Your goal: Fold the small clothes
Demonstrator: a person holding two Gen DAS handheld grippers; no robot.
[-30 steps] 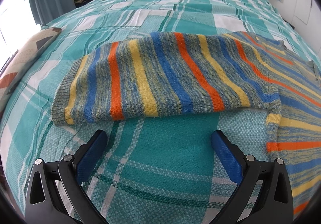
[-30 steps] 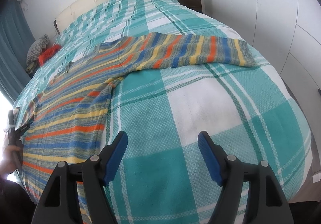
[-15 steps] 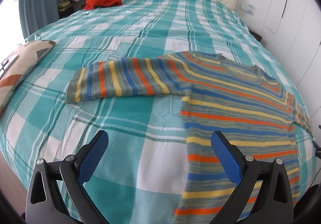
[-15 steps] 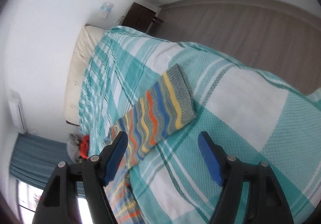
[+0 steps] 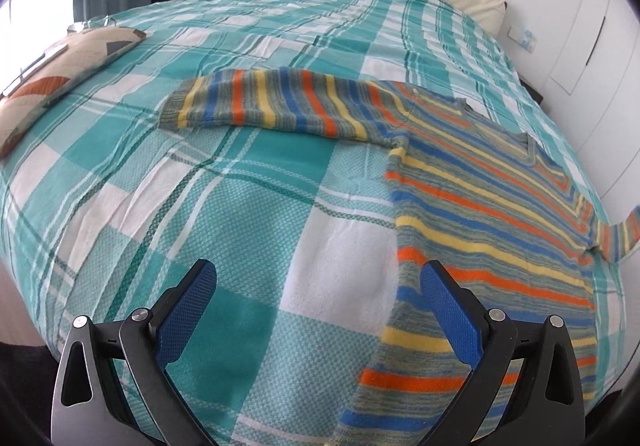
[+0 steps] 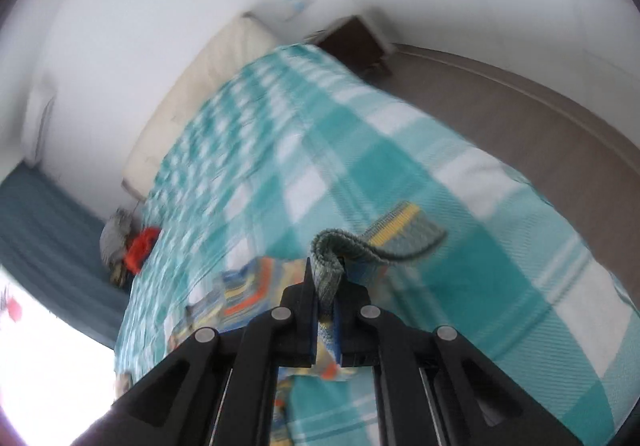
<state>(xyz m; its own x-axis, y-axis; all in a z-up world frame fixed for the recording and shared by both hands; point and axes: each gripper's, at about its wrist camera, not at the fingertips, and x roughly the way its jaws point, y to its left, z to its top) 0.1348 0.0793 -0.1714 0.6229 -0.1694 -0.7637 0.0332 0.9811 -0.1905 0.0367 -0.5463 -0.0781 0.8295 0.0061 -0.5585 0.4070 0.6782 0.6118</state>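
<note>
- The striped knitted sweater in blue, orange, yellow and grey lies flat on the teal-and-white checked bedspread, ahead and to the right of the left tongs.
- Its one sleeve stretches out flat, well ahead of those tongs, which gape wide and hold nothing.
- The right tongs are clamped on the grey ribbed cuff of the other sleeve, lifted clear of the bed; this view is blurred.
- The step in hand looks like folding that sleeve across the body.
- To do it well: carry the cuff low and level over the chest, lay it straight, and let go only once it rests flat.
- The left tongs could pin the near hem against sliding.
</note>
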